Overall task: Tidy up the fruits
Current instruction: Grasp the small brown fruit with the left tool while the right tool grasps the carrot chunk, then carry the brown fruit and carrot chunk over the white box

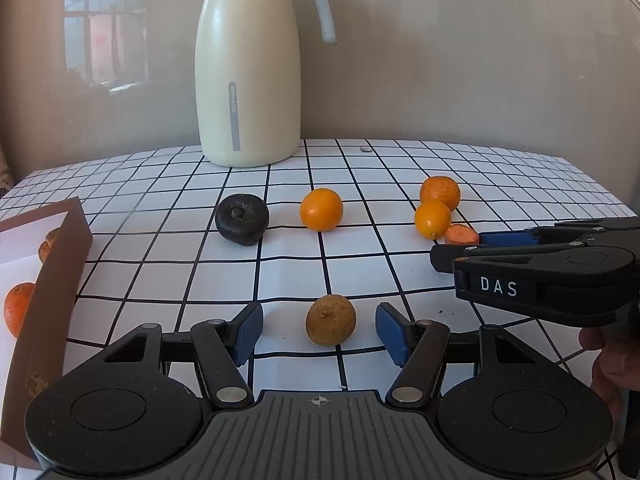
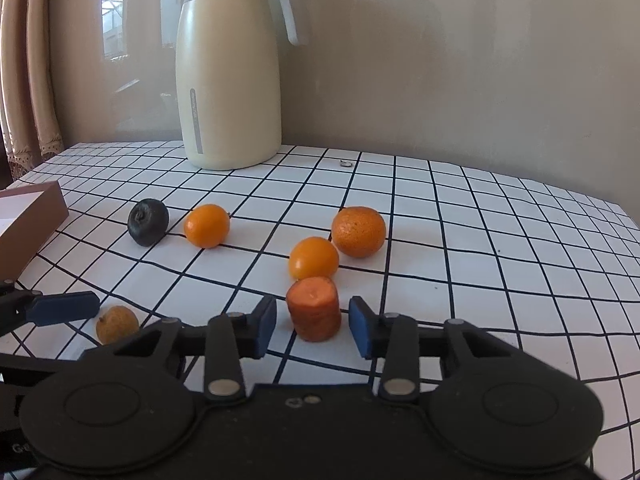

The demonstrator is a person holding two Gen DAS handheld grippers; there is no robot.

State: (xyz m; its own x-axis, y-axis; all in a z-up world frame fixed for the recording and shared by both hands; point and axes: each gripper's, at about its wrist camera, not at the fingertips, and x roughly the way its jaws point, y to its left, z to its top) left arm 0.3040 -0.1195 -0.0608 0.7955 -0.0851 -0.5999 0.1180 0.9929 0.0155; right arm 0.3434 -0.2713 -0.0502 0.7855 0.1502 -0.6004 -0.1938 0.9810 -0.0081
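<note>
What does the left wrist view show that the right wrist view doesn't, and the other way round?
Only the left wrist view: oranges inside the box, a hand holding the right gripper, and both blue fingers of the left gripper open around the brown fruit.

Only the right wrist view: a curtain, and the right gripper's fingers flanking the carrot piece with slight gaps.

Both: jug, checked cloth, dark fruit, three loose orange fruits.
</note>
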